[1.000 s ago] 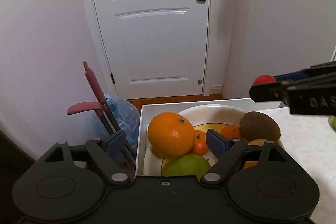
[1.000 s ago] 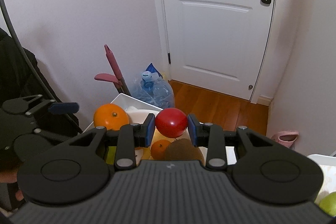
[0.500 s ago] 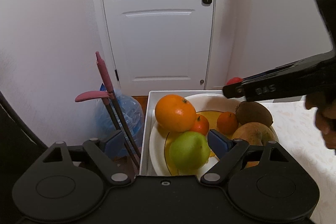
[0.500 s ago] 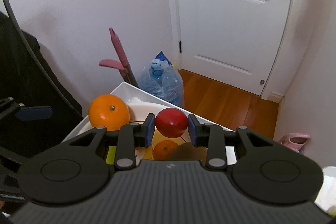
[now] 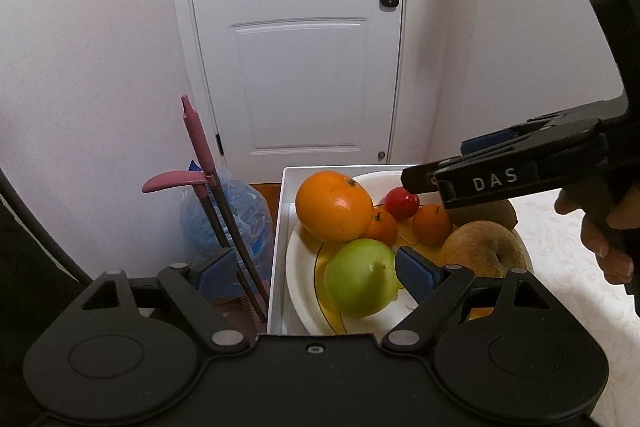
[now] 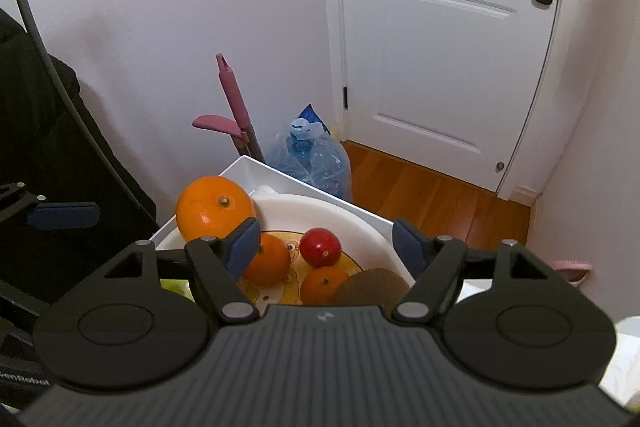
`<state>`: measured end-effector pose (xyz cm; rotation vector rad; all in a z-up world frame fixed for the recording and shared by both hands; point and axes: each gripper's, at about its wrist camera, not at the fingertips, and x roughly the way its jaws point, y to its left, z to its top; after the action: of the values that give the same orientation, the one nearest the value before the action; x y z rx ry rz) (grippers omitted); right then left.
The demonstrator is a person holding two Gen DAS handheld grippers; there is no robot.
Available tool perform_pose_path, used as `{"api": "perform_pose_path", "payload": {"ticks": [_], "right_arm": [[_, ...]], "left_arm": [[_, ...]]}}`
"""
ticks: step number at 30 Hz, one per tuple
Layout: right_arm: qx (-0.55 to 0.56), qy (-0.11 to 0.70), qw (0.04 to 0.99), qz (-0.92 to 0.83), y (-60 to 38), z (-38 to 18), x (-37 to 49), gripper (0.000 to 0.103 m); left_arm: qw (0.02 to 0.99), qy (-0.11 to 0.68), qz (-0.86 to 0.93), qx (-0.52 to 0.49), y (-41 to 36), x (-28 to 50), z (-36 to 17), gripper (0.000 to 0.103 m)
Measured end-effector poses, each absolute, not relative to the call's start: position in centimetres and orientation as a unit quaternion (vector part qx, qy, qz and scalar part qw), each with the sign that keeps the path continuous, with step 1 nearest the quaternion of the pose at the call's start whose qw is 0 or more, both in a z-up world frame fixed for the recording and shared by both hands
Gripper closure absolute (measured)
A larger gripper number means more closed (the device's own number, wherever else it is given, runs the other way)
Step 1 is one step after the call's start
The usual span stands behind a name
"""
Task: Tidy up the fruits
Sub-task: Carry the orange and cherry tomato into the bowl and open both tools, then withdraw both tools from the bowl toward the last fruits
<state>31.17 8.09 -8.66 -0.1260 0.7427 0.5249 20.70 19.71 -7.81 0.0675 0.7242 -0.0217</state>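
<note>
A white bowl (image 6: 340, 205) holds a big orange (image 6: 216, 207), two tangerines (image 6: 266, 259), a kiwi (image 6: 372, 287) and a small red fruit (image 6: 320, 247). My right gripper (image 6: 326, 245) hovers just above the bowl and its jaws are opening. The red fruit lies in the bowl below the gap, free of both pads. In the left wrist view the same bowl (image 5: 298, 267) also shows a green apple (image 5: 360, 277) and a brown pear (image 5: 480, 253). My left gripper (image 5: 316, 269) is open at the bowl's near left edge, holding nothing, and the right gripper (image 5: 434, 165) reaches in from the right.
The bowl stands in a white tray (image 5: 280, 227) on a patterned tablecloth (image 5: 560, 267). A person's hand (image 5: 600, 227) holds the right gripper. Beyond the table edge stand a pink-handled mop (image 5: 196, 135), a blue water jug (image 5: 236, 211) and a white door (image 5: 300, 47).
The right gripper was shut on the red fruit, sank toward the bowl and has now opened. The fruit has dropped into the bowl. The left gripper stayed open and shifted slightly sideways.
</note>
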Motion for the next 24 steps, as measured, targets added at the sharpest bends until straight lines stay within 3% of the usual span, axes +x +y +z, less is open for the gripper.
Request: {"api": "perform_pose_path", "payload": {"ticks": [24], "right_arm": [[-0.029, 0.321, 0.925, 0.201, 1.1, -1.5, 22.7, 0.015]], "left_arm": [[0.948, 0.316, 0.003, 0.040, 17.0, 16.4, -3.5, 0.013]]}}
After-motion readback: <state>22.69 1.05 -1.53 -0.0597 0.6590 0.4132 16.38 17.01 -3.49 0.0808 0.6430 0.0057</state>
